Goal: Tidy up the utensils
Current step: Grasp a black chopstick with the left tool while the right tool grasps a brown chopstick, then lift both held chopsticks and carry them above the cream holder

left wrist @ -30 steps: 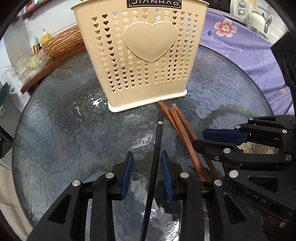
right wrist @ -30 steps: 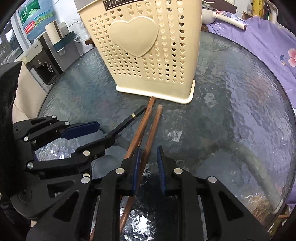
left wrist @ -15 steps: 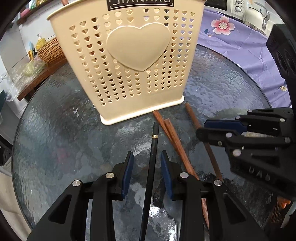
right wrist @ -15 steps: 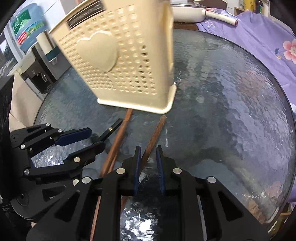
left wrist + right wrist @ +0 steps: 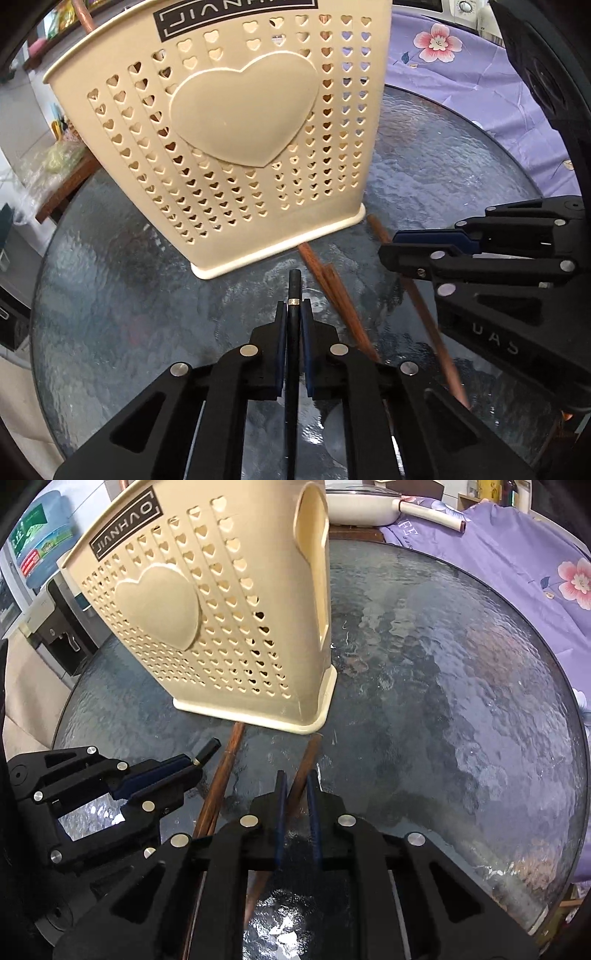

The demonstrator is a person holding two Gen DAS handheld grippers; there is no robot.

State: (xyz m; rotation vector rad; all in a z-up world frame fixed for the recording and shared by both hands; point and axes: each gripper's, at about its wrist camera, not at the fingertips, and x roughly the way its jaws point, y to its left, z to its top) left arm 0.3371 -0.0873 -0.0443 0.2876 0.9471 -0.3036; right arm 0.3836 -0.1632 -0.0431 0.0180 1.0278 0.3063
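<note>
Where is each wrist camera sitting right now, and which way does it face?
Left wrist: on the left gripper, tilted down along its fingers at the glass table; it is shut on the black chopstick, with the right gripper at right.
Right wrist: on the right gripper, tilted down likewise; it is shut on a brown wooden chopstick, with the left gripper at left.
Shared: the cream heart-pattern utensil basket, table, chopsticks, purple floral cloth.
</note>
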